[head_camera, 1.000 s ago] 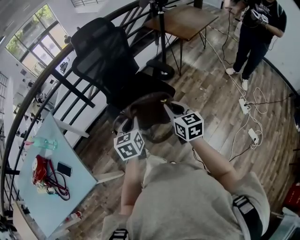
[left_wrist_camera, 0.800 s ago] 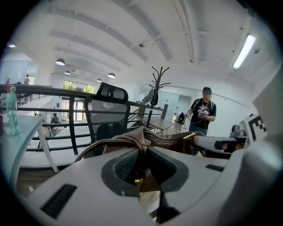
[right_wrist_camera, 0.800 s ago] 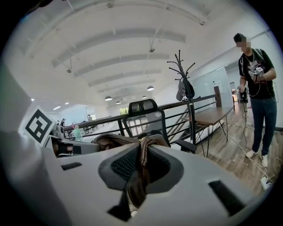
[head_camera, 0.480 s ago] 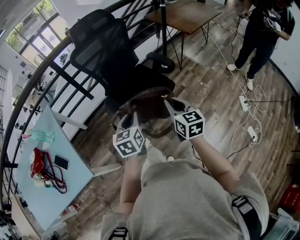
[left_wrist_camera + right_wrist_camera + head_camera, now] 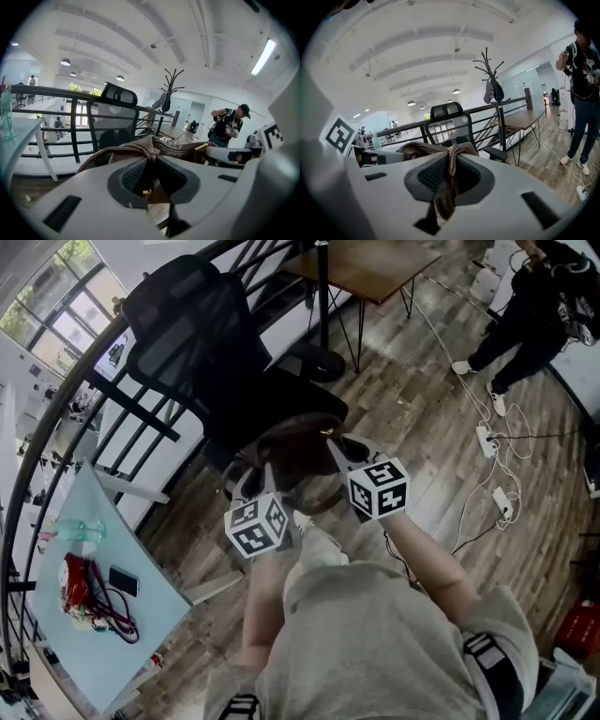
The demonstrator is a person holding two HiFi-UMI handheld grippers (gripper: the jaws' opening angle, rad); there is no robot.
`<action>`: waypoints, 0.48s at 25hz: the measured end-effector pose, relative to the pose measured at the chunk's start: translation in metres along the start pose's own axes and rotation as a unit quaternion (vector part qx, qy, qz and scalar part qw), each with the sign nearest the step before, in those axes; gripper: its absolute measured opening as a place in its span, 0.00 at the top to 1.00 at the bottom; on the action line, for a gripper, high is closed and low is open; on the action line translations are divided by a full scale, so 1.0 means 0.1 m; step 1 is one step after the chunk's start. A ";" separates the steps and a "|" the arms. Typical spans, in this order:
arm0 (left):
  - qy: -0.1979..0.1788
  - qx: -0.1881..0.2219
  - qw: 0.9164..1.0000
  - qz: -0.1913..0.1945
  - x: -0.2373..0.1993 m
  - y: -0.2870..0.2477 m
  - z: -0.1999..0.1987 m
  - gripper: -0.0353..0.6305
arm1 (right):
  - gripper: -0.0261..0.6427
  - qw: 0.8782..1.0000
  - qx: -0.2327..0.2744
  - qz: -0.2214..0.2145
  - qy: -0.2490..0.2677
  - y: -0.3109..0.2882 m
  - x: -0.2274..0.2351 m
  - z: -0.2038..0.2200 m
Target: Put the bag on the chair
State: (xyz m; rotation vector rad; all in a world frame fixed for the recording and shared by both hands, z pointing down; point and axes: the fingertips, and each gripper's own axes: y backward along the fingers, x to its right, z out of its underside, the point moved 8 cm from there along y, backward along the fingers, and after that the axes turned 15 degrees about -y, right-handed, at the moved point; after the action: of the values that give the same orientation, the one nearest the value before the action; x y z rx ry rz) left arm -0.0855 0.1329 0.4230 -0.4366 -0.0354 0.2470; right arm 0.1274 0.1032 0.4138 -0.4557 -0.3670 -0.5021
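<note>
A brown leather bag (image 5: 298, 457) hangs between my two grippers, just in front of and above the seat of a black mesh office chair (image 5: 202, 352). My left gripper (image 5: 251, 486) is shut on the bag's left edge (image 5: 149, 152), the leather pinched between its pads. On the other side, my right gripper (image 5: 343, 457) is shut on a brown strap (image 5: 452, 171) of the bag. The chair (image 5: 117, 117) stands straight ahead in both gripper views, its headrest (image 5: 446, 110) above the bag. The bag's underside is hidden.
A black metal railing (image 5: 131, 399) runs behind the chair. A light blue table (image 5: 84, 615) with a bottle, phone and red items stands at the left. A wooden table (image 5: 370, 268) and a coat stand (image 5: 491, 89) are beyond. A person (image 5: 539, 315) stands at upper right near floor cables (image 5: 492, 451).
The chair and floor have slid slightly in the head view as I moved closer. Both grippers keep their hold on the bag, which sits a little nearer the seat.
</note>
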 end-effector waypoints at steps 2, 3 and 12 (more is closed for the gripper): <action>0.004 -0.002 1.000 0.002 -0.07 -0.15 -0.02 0.88 | 0.92 1.000 -0.002 0.003 0.000 -0.14 0.05 -0.04; 0.005 -0.003 1.000 0.003 -0.10 -0.22 -0.03 0.88 | 0.92 1.000 -0.003 0.004 0.000 -0.21 0.07 -0.06; 0.012 -0.008 1.000 0.010 -0.49 -0.81 -0.26 0.88 | 0.92 1.000 -0.015 0.011 0.001 -0.87 0.17 -0.34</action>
State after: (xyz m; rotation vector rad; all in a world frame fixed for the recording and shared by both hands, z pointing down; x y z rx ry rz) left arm -0.1124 0.0395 0.4344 -0.4557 -0.0091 0.2609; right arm 0.1023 0.0124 0.4213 -0.4872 -0.3534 -0.4866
